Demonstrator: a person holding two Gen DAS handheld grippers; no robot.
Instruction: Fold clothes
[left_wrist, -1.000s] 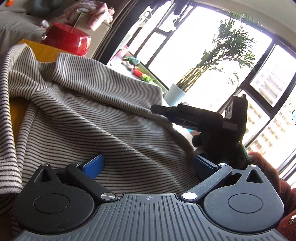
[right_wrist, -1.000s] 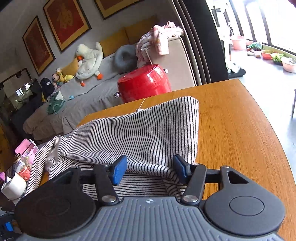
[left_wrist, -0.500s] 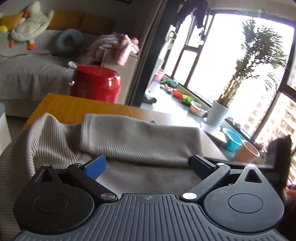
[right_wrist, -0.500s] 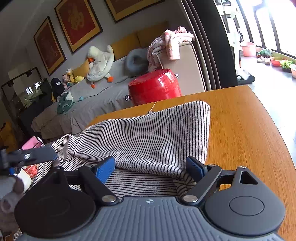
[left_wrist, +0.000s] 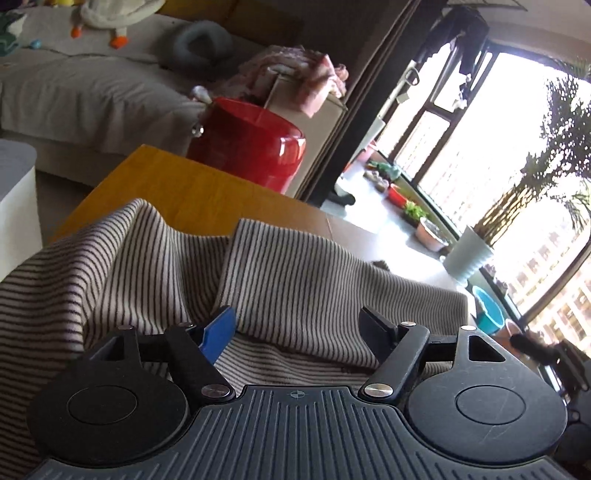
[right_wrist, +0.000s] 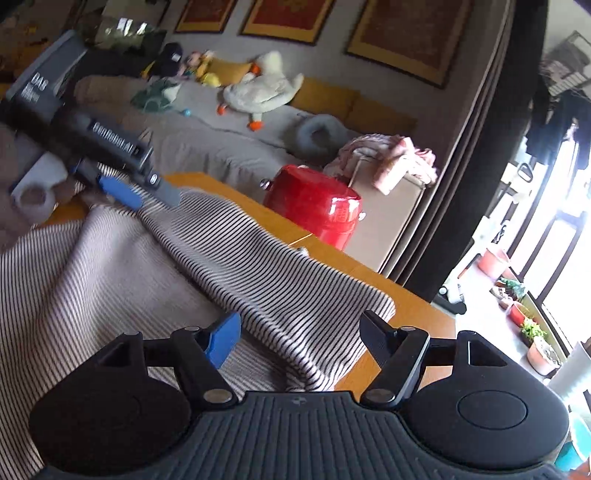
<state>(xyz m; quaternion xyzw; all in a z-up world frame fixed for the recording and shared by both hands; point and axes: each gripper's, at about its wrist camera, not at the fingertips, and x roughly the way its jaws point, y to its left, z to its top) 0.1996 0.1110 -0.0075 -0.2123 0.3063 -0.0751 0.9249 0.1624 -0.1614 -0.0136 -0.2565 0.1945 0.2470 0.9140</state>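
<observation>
Striped garment (left_wrist: 295, 280) folded on wooden table (left_wrist: 177, 188). Left gripper (left_wrist: 297, 326), right gripper (right_wrist: 299, 332): jaws closing, apparently gripping nothing, fabric between.

Tabletop: we see orange-brown wood (right_wrist: 417, 306), bare along its far edge (left_wrist: 177, 184)
On it: we find a striped garment (right_wrist: 258, 266) rumpled, partly folded over itself (left_wrist: 295, 280)

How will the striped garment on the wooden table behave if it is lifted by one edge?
The striped garment is probably floppy: it already lies in soft folds and would drape. It looks light, a thin knit. It may slide easily on the smooth wooden table.
</observation>
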